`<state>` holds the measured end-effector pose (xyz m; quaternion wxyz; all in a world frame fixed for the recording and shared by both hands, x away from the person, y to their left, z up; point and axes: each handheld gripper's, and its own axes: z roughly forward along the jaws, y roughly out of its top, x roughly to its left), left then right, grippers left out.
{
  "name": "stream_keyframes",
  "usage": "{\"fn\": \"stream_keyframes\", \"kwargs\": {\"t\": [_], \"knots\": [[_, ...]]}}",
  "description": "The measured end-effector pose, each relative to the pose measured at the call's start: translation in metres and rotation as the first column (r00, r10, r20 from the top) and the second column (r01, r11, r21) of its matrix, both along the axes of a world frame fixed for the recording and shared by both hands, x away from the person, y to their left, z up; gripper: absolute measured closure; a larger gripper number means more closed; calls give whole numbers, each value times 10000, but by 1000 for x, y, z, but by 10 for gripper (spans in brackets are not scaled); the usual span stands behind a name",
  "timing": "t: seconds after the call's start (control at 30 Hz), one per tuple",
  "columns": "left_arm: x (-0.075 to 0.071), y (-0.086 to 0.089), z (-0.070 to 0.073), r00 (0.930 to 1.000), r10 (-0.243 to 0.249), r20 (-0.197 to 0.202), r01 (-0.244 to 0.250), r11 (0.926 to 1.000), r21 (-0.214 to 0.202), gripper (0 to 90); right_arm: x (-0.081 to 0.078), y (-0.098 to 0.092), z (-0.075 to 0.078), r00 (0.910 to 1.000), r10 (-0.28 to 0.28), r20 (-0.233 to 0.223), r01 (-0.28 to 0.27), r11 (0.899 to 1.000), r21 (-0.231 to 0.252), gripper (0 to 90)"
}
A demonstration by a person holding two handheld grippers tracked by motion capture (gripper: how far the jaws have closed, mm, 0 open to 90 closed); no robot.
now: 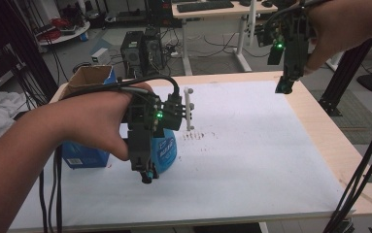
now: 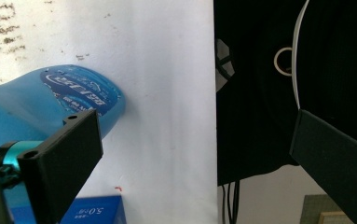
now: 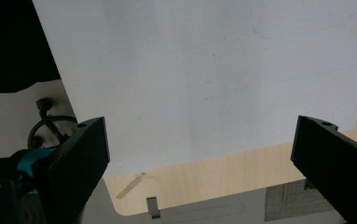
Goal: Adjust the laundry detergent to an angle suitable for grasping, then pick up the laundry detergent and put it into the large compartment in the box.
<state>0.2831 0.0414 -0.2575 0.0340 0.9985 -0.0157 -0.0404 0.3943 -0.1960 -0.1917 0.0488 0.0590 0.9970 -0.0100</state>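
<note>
My left gripper hangs over the left half of the white sheet, pointing down. In the left gripper view its jaws stand wide open with nothing between them. A blue plastic bottle with a printed label sits just behind and beside it; that bottle shows past the left jaw, not between the jaws. My right gripper is held high over the table's far right corner. Its jaws are wide open over bare sheet and the wooden edge.
A blue box lies left of the bottle, with an open cardboard box behind it. Brown specks mark the sheet near the middle. A white upright piece shows beside the left gripper's body. Cables hang off the table's right edge.
</note>
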Motion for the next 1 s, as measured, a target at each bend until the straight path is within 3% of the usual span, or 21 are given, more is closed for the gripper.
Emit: {"fn": "stream_keyframes", "kwargs": {"t": [0.4,1.0], "knots": [[0,0,3,9998,140,146,-137,9997,-209,22,-2,0,-1,10000,70,57,-69,9999,-78,33],[-3,1,3,9999,-12,159,13,10000,-92,22,-3,-2,-6,10000,-51,-8,51,10000,2,33]]}}
